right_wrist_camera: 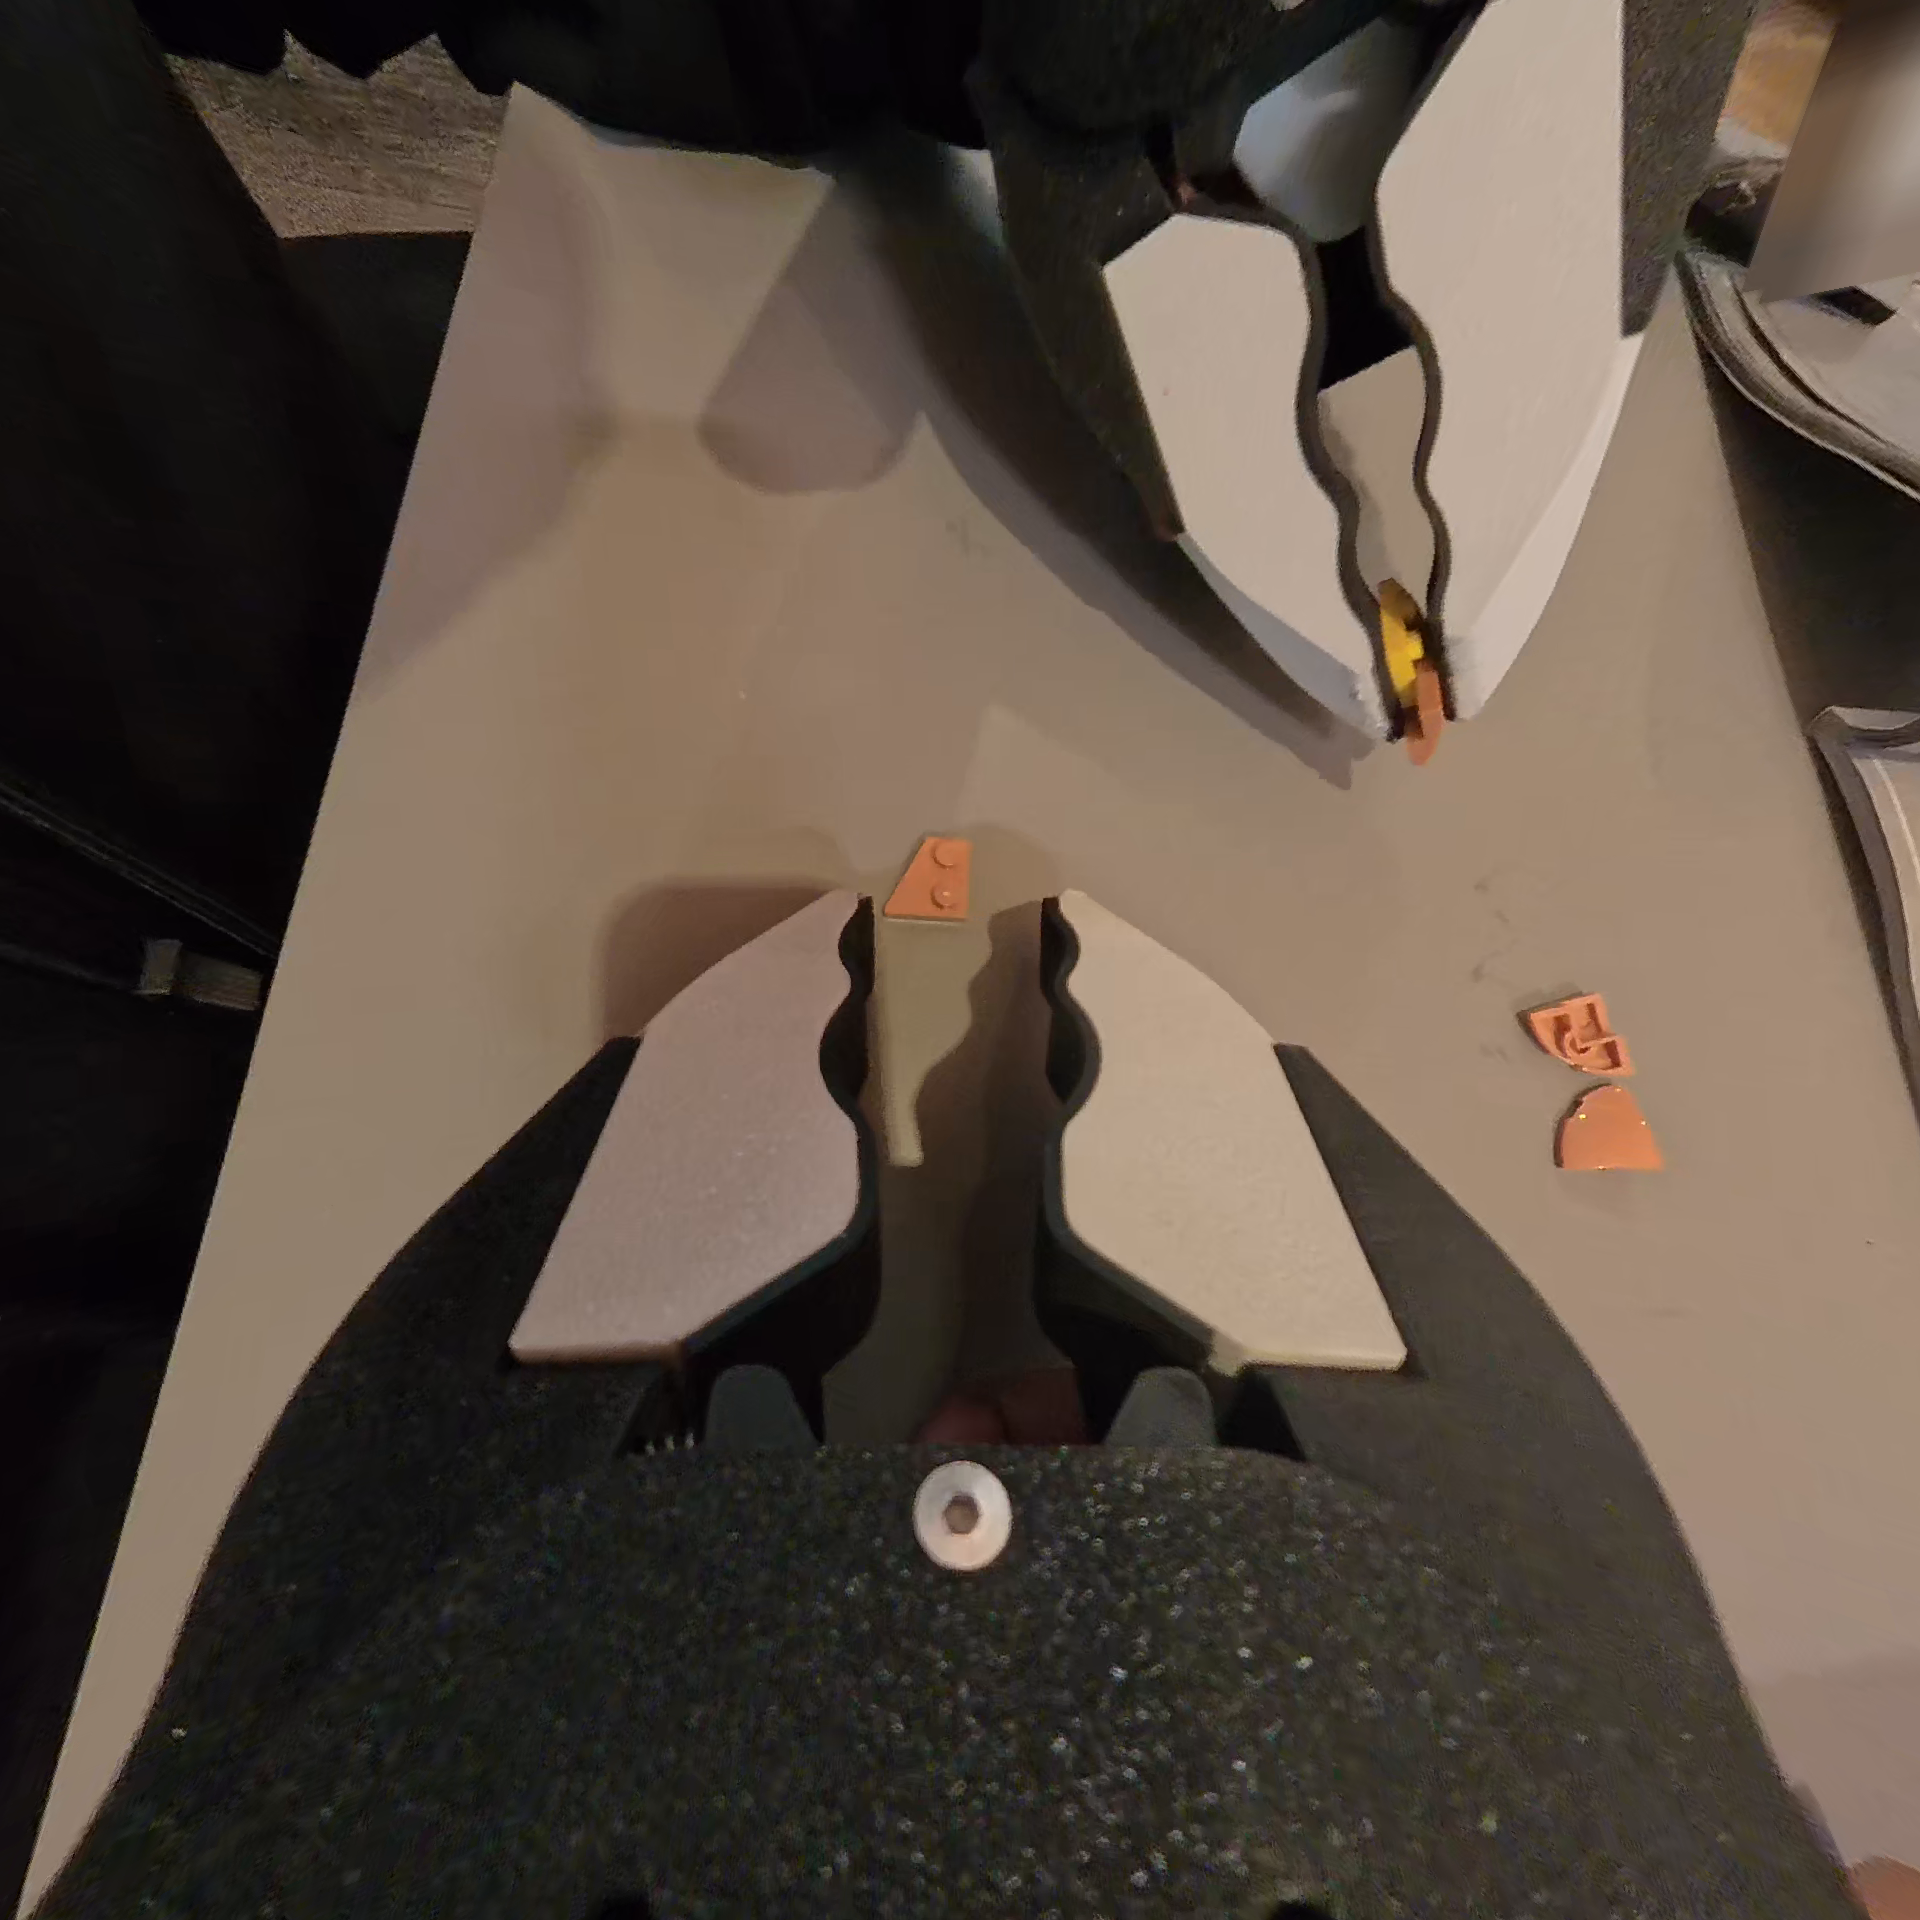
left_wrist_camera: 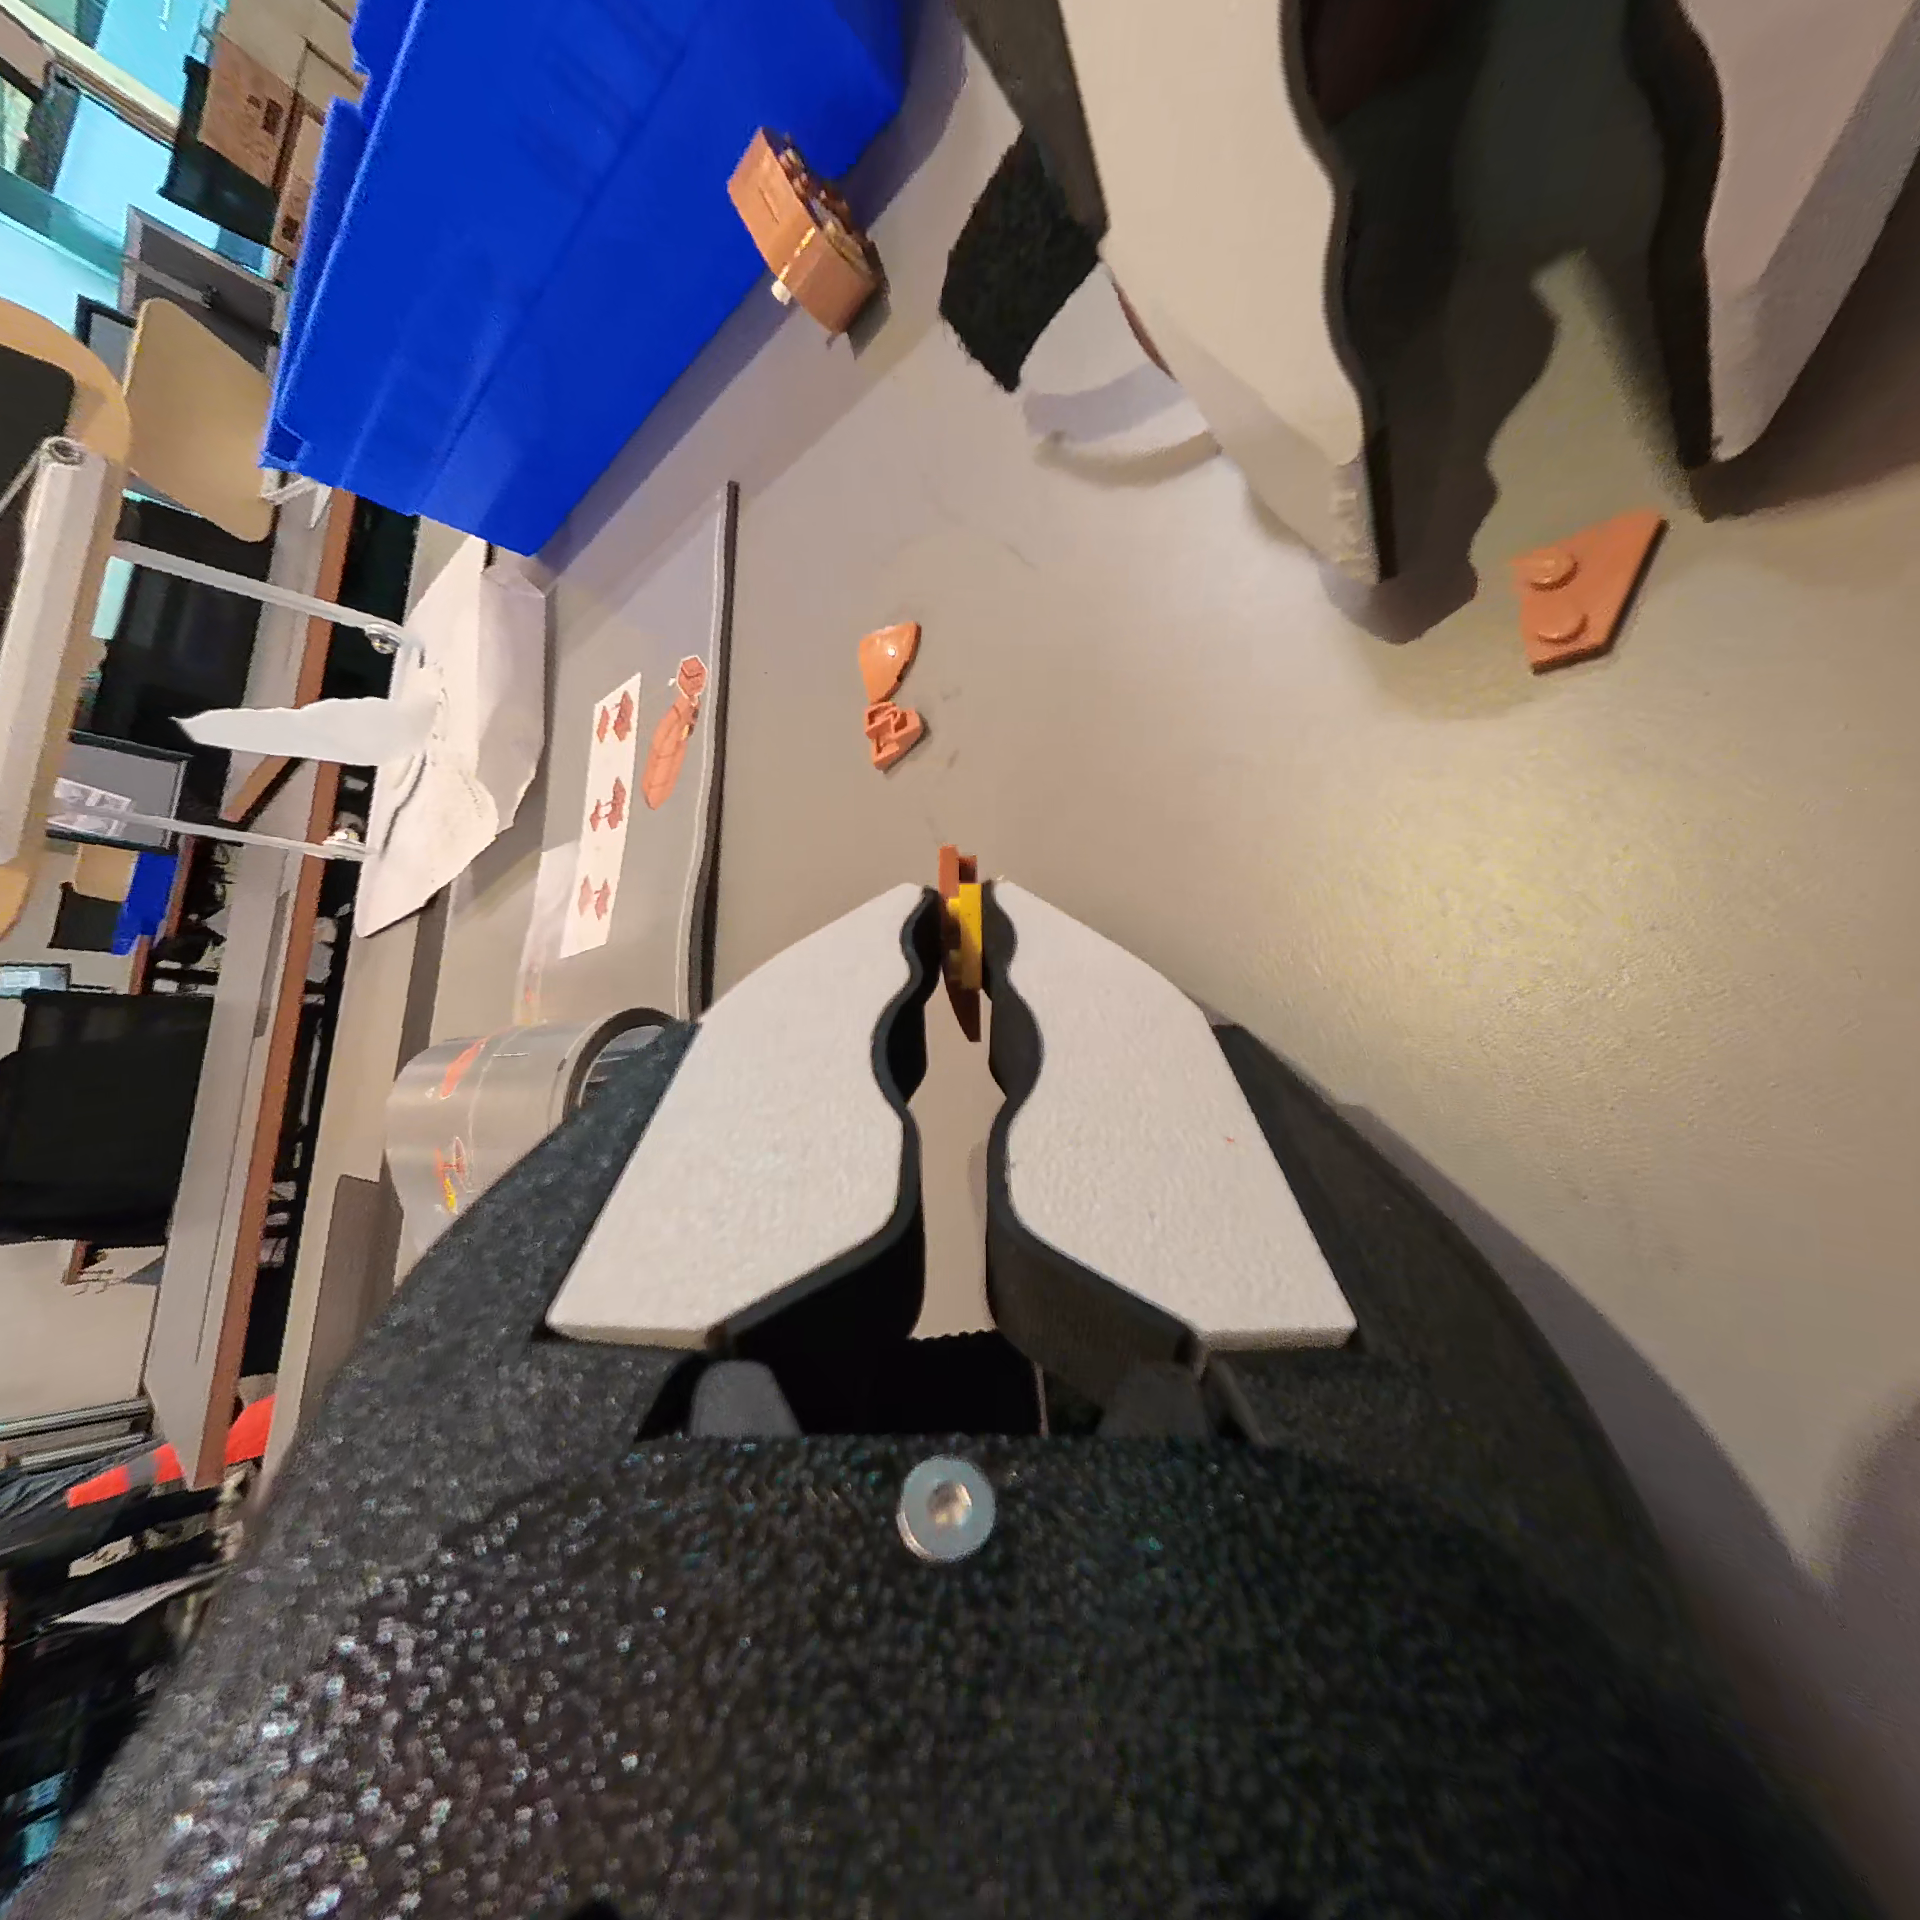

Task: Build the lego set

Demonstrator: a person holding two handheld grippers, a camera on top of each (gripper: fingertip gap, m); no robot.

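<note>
My left gripper is shut on a small stack of toy bricks, a yellow piece and a brown plate, held on edge above the grey table. The same gripper with the yellow and brown bricks shows at the upper right of the right wrist view. My right gripper is open and low over the table. An orange wedge plate with two studs lies flat just ahead of its tips, nearer the left fingertip, untouched. That plate and the right gripper also show in the left wrist view.
Two small orange pieces lie on the table right of my right gripper; they also show in the left wrist view. A brown brick assembly sits by a blue bin. A printed sheet, crumpled paper and a tape roll lie at the left.
</note>
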